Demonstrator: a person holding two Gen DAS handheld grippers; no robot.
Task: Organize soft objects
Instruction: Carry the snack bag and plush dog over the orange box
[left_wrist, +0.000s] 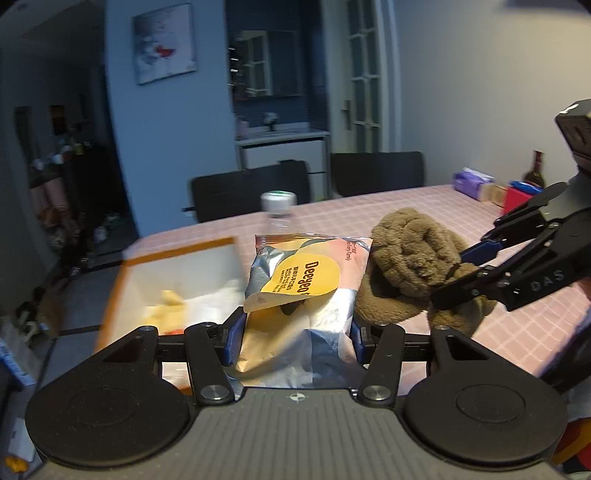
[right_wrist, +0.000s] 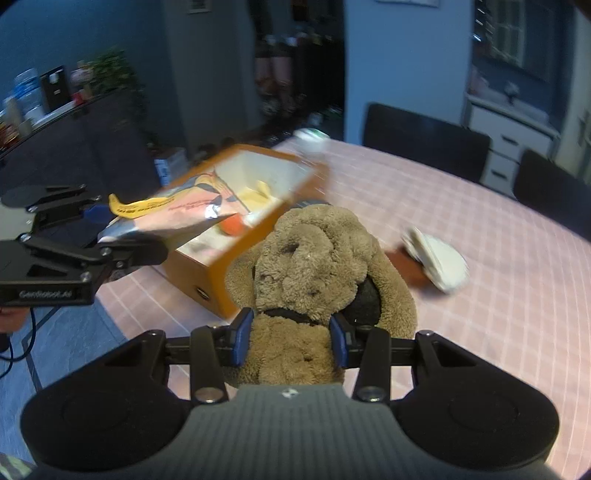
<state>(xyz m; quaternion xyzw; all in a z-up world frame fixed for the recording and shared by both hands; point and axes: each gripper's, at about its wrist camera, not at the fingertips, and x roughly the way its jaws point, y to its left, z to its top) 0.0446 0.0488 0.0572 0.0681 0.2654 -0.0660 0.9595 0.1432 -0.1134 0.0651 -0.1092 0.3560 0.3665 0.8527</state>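
Observation:
My left gripper (left_wrist: 293, 338) is shut on a silver and yellow soft pack of wipes (left_wrist: 301, 295) and holds it in the air beside an open orange box (left_wrist: 122, 291). My right gripper (right_wrist: 291, 338) is shut on a brown plush toy (right_wrist: 314, 266) and holds it above the table, right of the box (right_wrist: 221, 266). In the right wrist view the left gripper (right_wrist: 110, 236) holds the pack (right_wrist: 173, 214) over the box's near corner. In the left wrist view the right gripper (left_wrist: 454, 277) grips the plush (left_wrist: 410, 262). Yellow and orange items lie inside the box.
A pink checked tablecloth (right_wrist: 480, 221) covers the table. A white folded soft item (right_wrist: 439, 262) lies on it to the right. A clear bottle with a white cap (left_wrist: 277, 210) stands behind the box. Black chairs (left_wrist: 251, 188) line the far side. Boxes and a dark bottle (left_wrist: 535, 173) stand at the far right.

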